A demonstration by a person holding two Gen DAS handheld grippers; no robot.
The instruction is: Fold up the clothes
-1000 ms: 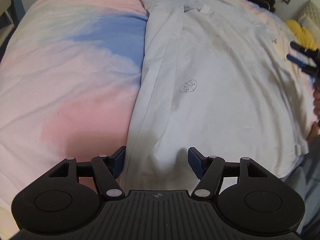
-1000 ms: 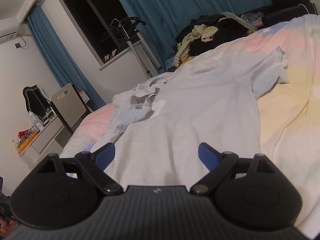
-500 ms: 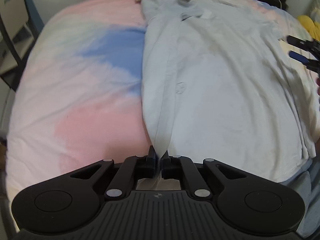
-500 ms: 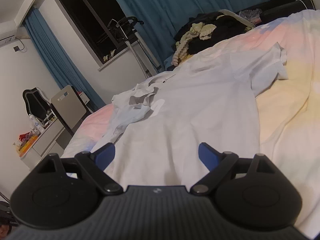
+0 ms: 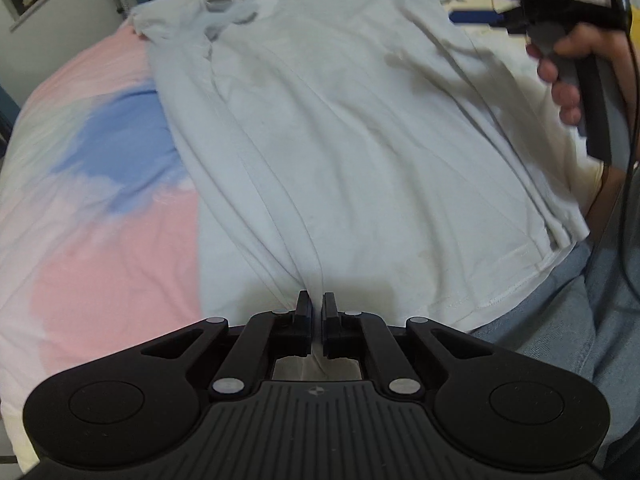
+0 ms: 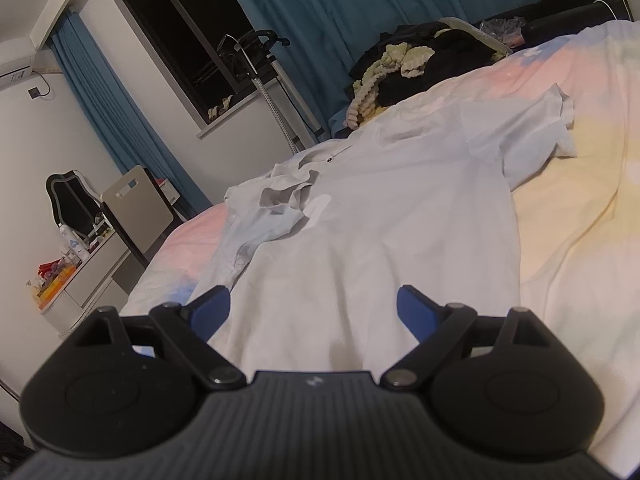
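Observation:
A white T-shirt (image 5: 360,140) lies spread on the bed, its collar at the far end. My left gripper (image 5: 316,304) is shut on the shirt's near hem, and the cloth bunches into folds in front of the jaws. My right gripper (image 6: 314,310) is open and empty, hovering above the shirt (image 6: 380,232). It also shows in the left wrist view (image 5: 480,4), held in a hand at the upper right above the shirt's right edge.
The bed has a pink, blue and cream cover (image 5: 100,200). A pile of dark and yellow clothes (image 6: 420,64) lies at the far end. A chair (image 6: 136,212) and a dresser (image 6: 80,280) stand left of the bed. Blue jeans (image 5: 580,340) are at the near right.
My left gripper closed on the shirt's near hem and has shifted right, pulling the cloth into folds. My right gripper stayed open above the shirt.

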